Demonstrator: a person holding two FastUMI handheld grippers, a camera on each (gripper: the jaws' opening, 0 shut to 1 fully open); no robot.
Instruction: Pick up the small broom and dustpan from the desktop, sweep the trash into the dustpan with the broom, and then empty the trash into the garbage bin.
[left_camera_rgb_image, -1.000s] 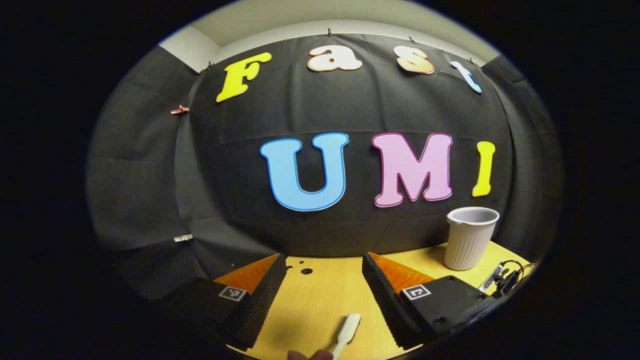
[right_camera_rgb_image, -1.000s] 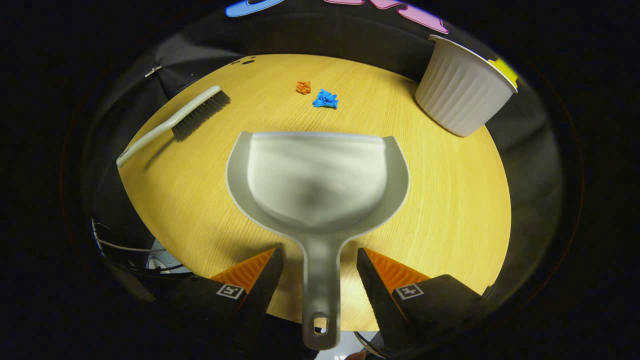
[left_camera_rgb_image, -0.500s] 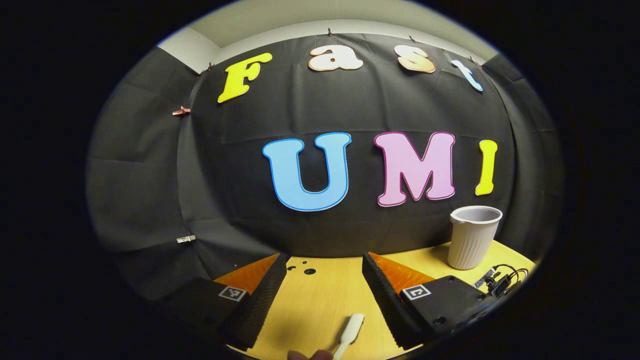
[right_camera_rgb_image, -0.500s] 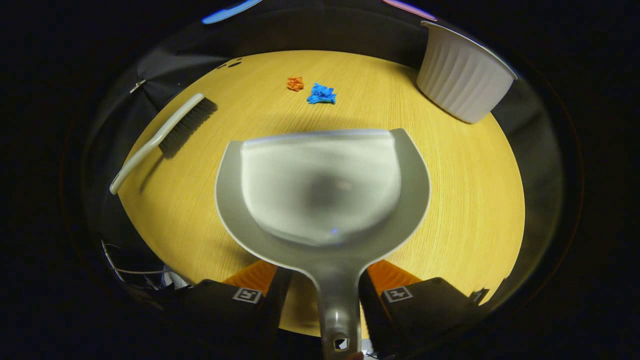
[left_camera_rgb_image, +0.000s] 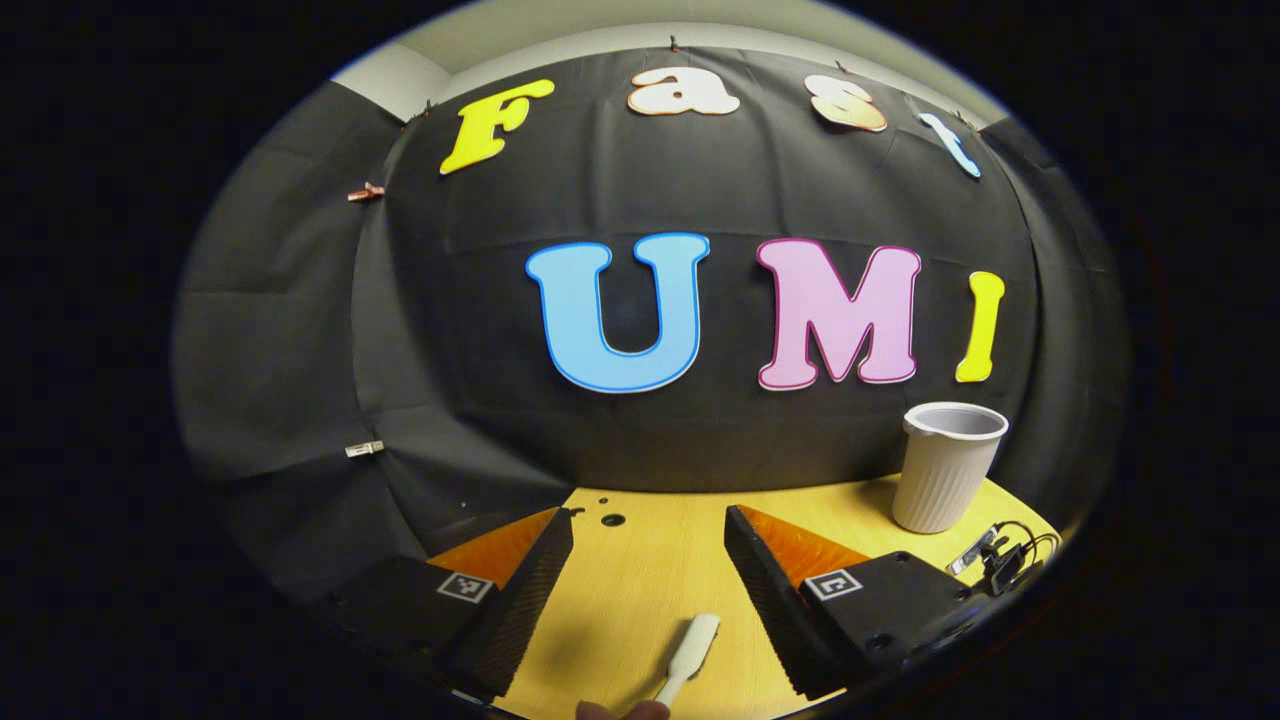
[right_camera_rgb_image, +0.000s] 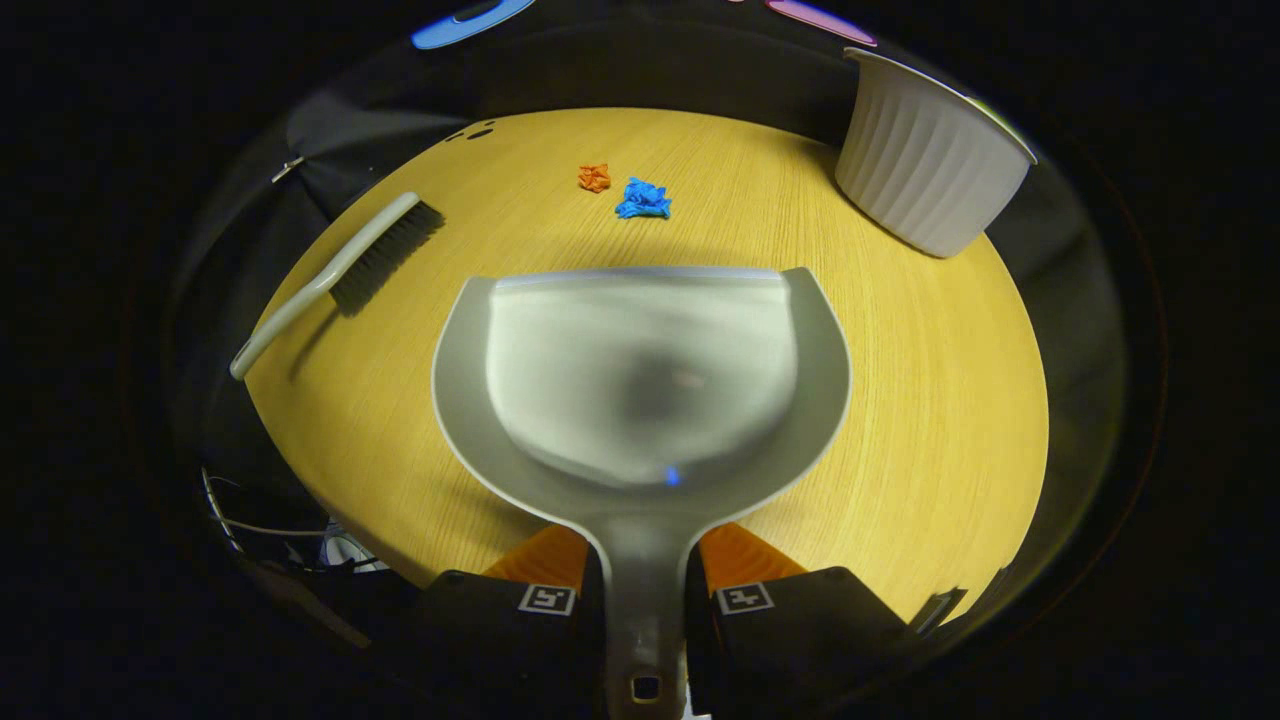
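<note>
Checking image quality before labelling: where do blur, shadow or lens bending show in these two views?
Right gripper view: the dustpan basin looks soft and blurred, the broom throws a shadow on the desktop, and the desk edge bows round. Left gripper view: the garbage bin is sharp; the wall bulges.

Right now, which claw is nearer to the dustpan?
Right. The right claw is shut on the dustpan handle. The left claw is open above the broom handle tip, apart from the dustpan.

Pale grey dustpan (right_camera_rgb_image: 640, 390), off-white broom (right_camera_rgb_image: 335, 270) with dark bristles, orange scrap (right_camera_rgb_image: 594, 177), blue scrap (right_camera_rgb_image: 642, 198), white ribbed bin (right_camera_rgb_image: 925, 165), yellow wood-grain desktop (right_camera_rgb_image: 930, 400), black cloth wall (left_camera_rgb_image: 300, 330).
</note>
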